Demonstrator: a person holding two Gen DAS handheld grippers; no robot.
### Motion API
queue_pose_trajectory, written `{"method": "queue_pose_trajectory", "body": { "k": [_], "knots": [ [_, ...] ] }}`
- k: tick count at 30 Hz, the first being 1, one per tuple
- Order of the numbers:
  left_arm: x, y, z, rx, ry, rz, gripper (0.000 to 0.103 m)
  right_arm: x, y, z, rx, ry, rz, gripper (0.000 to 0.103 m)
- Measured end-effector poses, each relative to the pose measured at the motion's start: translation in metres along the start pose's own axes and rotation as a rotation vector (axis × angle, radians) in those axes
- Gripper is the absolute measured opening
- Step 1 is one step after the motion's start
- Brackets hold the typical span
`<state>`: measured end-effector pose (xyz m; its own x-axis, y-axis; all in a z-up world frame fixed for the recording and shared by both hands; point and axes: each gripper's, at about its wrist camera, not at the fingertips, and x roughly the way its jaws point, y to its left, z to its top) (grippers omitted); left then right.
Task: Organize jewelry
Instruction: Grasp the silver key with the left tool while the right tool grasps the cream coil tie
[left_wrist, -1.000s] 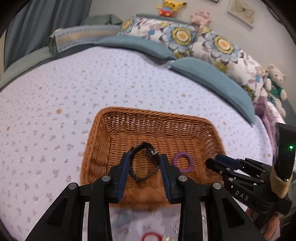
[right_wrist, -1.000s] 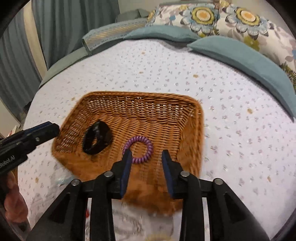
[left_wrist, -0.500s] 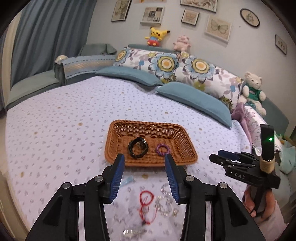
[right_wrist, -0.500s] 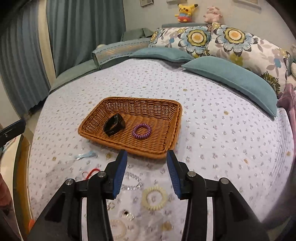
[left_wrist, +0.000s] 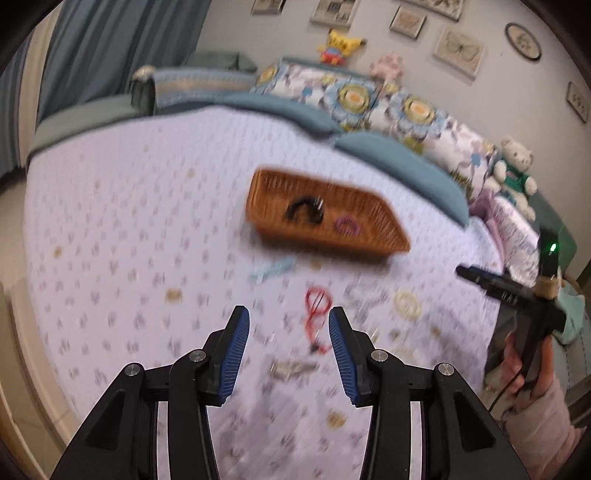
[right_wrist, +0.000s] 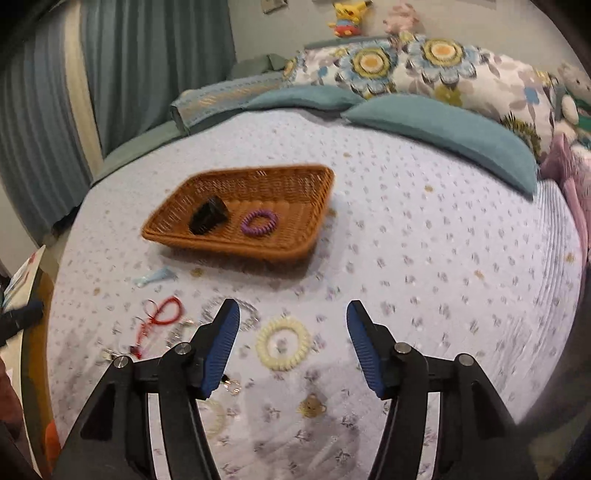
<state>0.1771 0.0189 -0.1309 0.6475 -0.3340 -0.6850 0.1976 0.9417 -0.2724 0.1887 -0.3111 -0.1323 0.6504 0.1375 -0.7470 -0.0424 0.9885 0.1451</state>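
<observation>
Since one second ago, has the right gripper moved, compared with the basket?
Yes. The right gripper has pulled back from the basket, which now lies far ahead, and it hangs open over the cream hair tie on the bed.

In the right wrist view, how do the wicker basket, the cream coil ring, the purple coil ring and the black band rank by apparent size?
1. wicker basket
2. cream coil ring, though it lies nearer the camera
3. purple coil ring and black band: they look alike, so unranked
</observation>
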Motion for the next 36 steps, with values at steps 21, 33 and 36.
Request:
{"method": "queue_pose_trajectory", "body": {
  "k": [21, 33, 36],
  "knots": [
    [0.093, -0.013, -0.050, 0.055, 0.261, -0.120, 0.046, 0.085, -0.008, -0.031, 0.013, 0.187, -0.047, 0.037],
    [0.097, -0.024, -0.041, 0.149, 0.252, -0.075, 0.046, 0.093, -0.004, -0.031, -0.002, 0.205, -0.048, 0.037],
    [0.105, -0.030, -0.045, 0.194, 0.277, -0.063, 0.046, 0.096, -0.001, -0.030, -0.014, 0.209, -0.054, 0.038]
  ]
}}
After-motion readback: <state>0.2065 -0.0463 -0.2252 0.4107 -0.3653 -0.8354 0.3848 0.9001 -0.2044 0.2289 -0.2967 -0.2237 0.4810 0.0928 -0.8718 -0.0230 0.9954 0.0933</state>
